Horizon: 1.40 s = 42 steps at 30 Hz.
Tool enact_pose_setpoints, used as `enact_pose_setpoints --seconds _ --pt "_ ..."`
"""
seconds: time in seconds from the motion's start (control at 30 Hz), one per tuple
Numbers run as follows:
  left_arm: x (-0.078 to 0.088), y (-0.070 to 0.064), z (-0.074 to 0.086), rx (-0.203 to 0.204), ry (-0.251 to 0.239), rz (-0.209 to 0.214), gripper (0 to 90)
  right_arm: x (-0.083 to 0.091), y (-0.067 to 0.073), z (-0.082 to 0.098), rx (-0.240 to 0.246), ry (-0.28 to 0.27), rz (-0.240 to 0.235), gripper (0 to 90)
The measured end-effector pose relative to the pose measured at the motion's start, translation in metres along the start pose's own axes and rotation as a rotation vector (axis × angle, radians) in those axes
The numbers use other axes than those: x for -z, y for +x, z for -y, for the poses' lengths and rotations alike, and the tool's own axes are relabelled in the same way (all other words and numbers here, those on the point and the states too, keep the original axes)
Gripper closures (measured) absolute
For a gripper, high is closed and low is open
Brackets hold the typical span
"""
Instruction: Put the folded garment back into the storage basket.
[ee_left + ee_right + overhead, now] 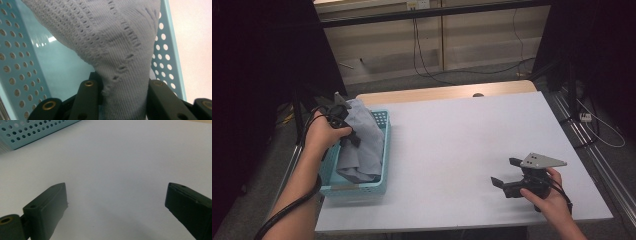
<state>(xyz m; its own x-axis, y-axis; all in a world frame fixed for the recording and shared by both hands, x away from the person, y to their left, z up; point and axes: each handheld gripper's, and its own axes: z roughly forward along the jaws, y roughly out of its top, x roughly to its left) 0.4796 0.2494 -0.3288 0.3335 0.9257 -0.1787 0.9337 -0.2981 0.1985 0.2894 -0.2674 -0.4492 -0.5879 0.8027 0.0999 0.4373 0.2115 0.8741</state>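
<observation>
- Our left gripper (346,116) was clenched on the grey knit garment (362,142); in the left gripper view the cloth (117,50) ran bunched between both black jaws, pinched tight.
- The garment hung half in and half over the teal perforated basket (382,182) at the left edge of the white table (462,140), its bulk slumped inside and a fold draped against the right wall.
- Its long axis ran from the far end of the basket toward our side, the gripped end raised at the far end and the loose end sagging low toward the near end.
- Our right gripper (504,172) rested released on the table, well apart from the basket, with jaws spread wide and nothing between them (117,202).
- We judged the main risk to be the light basket: if we lifted while cloth dragged on its wall, it could tip or slide off the table edge.
- The knit could also snag in the holes, or slip from the pinch, since we held only a small bunch.
- The idle right gripper could have steadied the basket.
</observation>
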Motion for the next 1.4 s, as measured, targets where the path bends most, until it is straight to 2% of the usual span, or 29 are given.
enact_pose_setpoints --seconds 0.9,1.4 --pt "-0.005 -0.0033 0.0073 -0.014 0.032 0.033 72.4 0.0003 0.0019 -0.0008 0.003 -0.001 -0.002 4.1" --pt "-0.0069 -0.0061 0.0098 -0.02 0.034 0.036 72.5 -0.0003 0.0031 -0.0007 0.005 -0.002 0.001 4.1"
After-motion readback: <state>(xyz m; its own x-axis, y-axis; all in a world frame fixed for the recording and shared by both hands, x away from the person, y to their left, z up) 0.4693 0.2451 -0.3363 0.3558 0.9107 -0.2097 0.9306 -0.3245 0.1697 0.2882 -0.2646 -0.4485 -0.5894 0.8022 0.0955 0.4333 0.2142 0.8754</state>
